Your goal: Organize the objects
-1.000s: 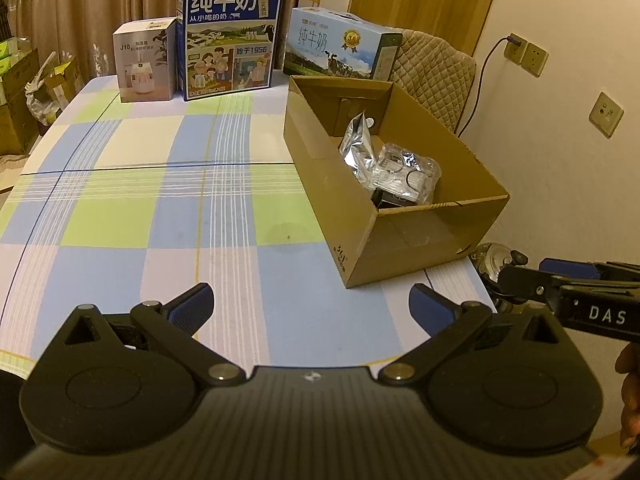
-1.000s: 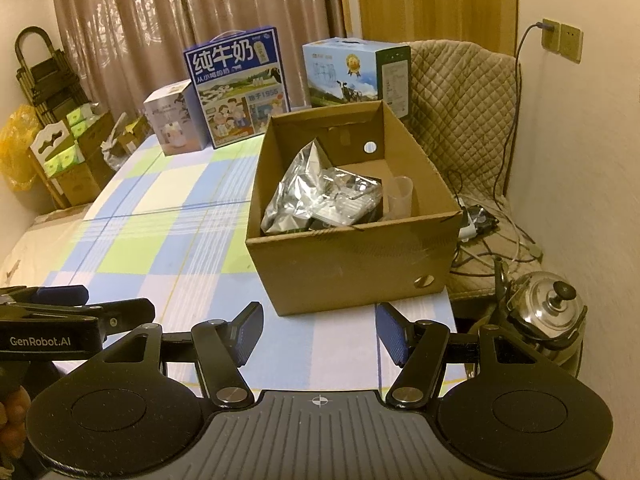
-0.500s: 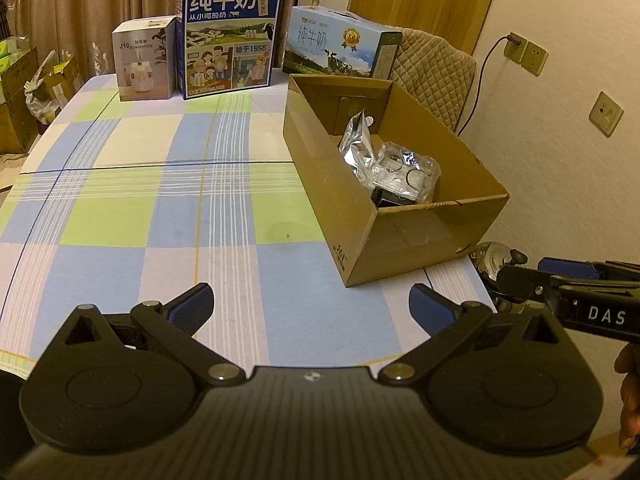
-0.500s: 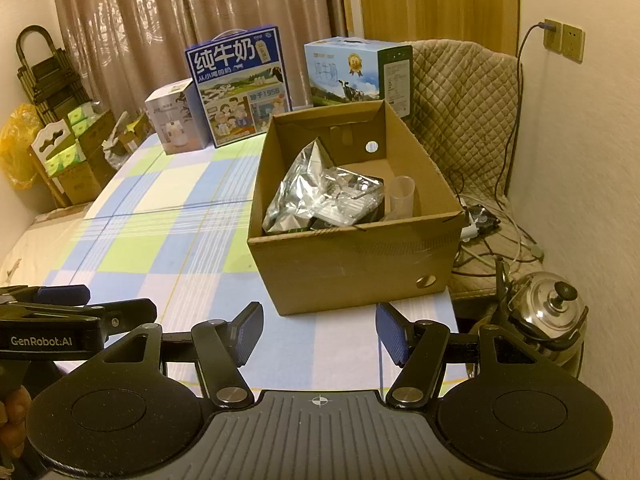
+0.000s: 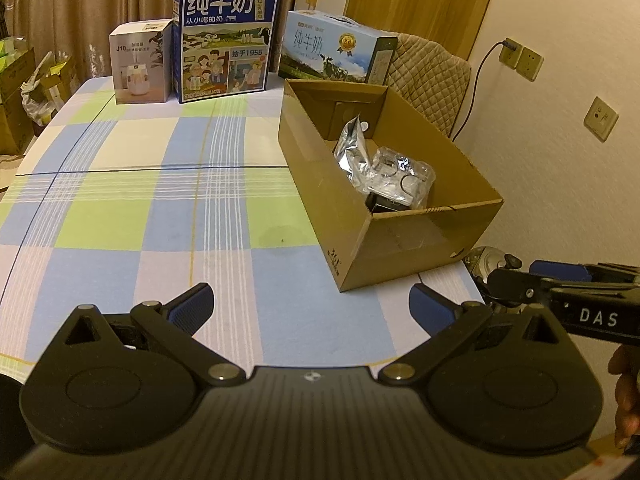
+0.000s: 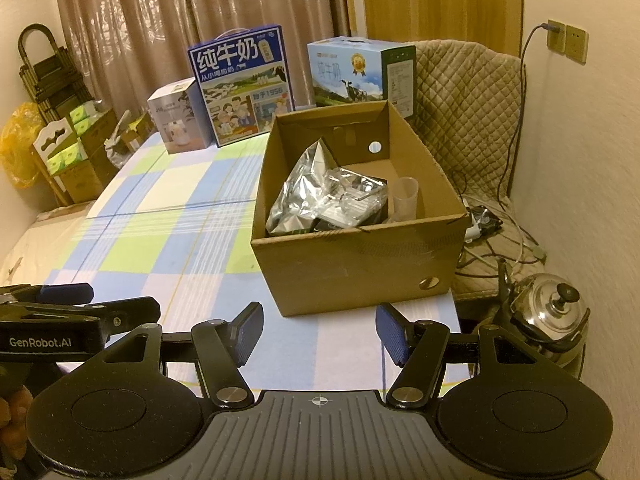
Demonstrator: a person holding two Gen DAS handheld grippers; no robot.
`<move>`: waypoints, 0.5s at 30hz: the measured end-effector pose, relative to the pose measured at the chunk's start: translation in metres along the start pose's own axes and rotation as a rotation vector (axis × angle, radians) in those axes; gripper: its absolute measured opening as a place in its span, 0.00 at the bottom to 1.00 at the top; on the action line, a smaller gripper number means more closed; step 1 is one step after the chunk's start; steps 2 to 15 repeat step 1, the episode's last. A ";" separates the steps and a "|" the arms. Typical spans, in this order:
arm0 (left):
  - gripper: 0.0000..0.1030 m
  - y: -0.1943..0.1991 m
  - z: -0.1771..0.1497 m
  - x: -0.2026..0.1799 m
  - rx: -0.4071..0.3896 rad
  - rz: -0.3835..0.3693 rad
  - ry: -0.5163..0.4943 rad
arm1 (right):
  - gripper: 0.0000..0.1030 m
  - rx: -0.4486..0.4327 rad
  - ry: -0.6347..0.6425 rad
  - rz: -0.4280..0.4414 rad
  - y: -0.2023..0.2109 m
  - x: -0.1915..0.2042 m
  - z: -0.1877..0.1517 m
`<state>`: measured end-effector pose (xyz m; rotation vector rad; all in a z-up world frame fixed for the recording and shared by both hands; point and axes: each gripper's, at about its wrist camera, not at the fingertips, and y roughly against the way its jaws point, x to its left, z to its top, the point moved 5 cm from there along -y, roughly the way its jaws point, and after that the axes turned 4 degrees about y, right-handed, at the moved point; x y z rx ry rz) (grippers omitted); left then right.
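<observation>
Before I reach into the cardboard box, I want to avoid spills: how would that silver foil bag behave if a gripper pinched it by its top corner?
The silver foil bag looks creased and crumpled, so it would probably flex and sag rather than lift stiffly. Its glossy film may be slippery between the pads. It leans on the clear plastic packet, which could shift as it lifts.

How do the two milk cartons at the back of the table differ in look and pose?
The dark blue milk carton stands tall and upright, with a cartoon family scene on its front; the light blue milk carton is lower and wider, showing a cow on pasture and a gold medal badge. The dark one stands beside the white humidifier box, the light one behind the cardboard box. Both have top carry handles.
</observation>
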<state>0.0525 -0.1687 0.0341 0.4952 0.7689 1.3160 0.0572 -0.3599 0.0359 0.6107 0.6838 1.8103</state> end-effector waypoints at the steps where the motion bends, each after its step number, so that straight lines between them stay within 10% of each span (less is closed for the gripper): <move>1: 0.99 0.000 0.001 0.000 0.001 0.000 0.001 | 0.58 0.000 0.000 0.000 0.000 0.000 0.000; 15: 0.99 0.000 0.001 0.000 0.001 0.000 0.001 | 0.58 0.000 0.000 0.000 0.000 0.000 0.000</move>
